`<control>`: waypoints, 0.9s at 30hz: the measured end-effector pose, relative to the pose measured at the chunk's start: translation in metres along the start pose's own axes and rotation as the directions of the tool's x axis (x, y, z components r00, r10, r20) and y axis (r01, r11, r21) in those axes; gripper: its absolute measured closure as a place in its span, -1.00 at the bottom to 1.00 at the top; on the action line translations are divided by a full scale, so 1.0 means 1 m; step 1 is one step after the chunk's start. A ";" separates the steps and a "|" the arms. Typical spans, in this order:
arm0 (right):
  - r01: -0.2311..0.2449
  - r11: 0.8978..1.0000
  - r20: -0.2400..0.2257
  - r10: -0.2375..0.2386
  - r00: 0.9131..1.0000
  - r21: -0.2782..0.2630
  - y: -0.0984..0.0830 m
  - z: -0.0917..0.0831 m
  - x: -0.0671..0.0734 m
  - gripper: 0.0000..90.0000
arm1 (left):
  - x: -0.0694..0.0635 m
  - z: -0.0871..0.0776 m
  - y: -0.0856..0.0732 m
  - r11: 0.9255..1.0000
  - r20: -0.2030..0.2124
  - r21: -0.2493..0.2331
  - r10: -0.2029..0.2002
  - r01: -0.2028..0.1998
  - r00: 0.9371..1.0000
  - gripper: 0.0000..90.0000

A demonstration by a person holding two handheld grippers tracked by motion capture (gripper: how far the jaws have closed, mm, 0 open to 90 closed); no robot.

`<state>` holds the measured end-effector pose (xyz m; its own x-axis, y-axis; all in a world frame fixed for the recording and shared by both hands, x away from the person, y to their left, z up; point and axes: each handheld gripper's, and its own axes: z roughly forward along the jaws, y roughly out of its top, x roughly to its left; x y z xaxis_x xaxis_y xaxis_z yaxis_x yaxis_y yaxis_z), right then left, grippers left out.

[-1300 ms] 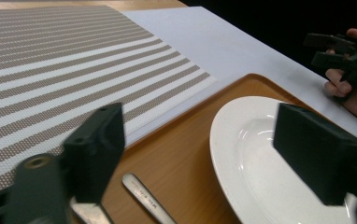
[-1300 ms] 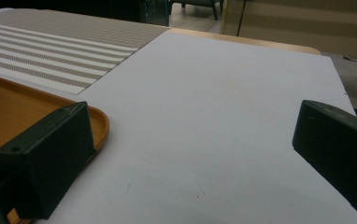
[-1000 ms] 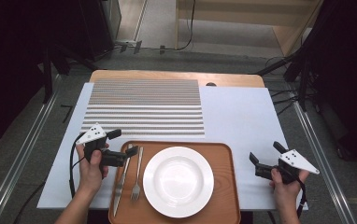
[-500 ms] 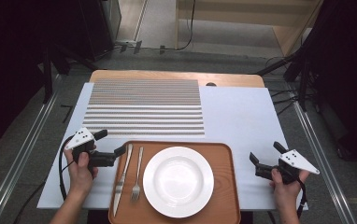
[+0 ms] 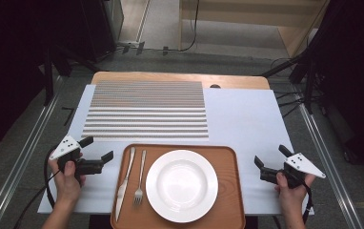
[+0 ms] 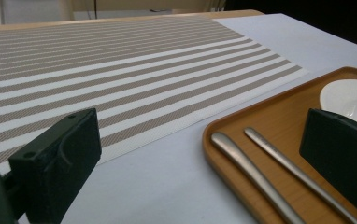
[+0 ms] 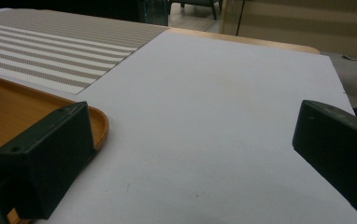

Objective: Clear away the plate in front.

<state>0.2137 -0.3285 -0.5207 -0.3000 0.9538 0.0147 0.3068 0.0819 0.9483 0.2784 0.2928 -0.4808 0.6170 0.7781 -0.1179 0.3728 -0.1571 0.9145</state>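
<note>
A brown tray [image 5: 227, 191] lies at the table's near edge with a white plate [image 5: 181, 185] in its middle. A knife [image 5: 124, 181] and a fork [image 5: 140, 181] lie side by side on the tray's left part. My left gripper [image 5: 97, 148] is just left of the tray, open and holding nothing, jaws pointing at the tray. In the left gripper view the knife handle [image 6: 242, 163] and fork handle [image 6: 289, 163] lie ahead between the jaws of the left gripper [image 6: 200, 135]. My right gripper [image 5: 269, 155] rests right of the tray, open over the bare cover [image 7: 214, 116].
A striped placemat [image 5: 146, 109] lies flat beyond the tray on the white table cover [image 5: 247, 119]. The wooden table edge [image 5: 180, 77] shows at the back. Metal rails [image 5: 27, 143] run along the floor on both sides.
My left gripper has drawn back to the left, from over the tray's left edge near the knife handle to the cover beside the tray. The right gripper has stayed put.
</note>
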 end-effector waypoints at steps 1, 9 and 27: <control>0.000 1.000 0.000 0.000 1.000 0.000 0.000 0.000 0.000 -1.00 | 0.003 -0.002 -0.002 1.000 -0.008 0.000 -0.005 0.005 1.000 -1.00; 0.002 1.000 0.004 -0.002 1.000 0.001 0.000 0.000 0.000 -1.00 | 0.021 -0.019 -0.011 1.000 -0.047 -0.011 -0.025 0.024 0.999 -1.00; -0.001 1.000 0.003 0.001 1.000 0.003 0.000 0.001 0.000 -1.00 | 0.040 -0.036 -0.026 0.998 -0.121 -0.040 -0.057 0.053 0.991 -1.00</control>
<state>0.2143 -0.3286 -0.5212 -0.2967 0.9549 0.0147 0.3097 0.0817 0.9473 0.2685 0.3501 -0.4952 0.5061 0.8537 -0.1225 0.3766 -0.0910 0.9219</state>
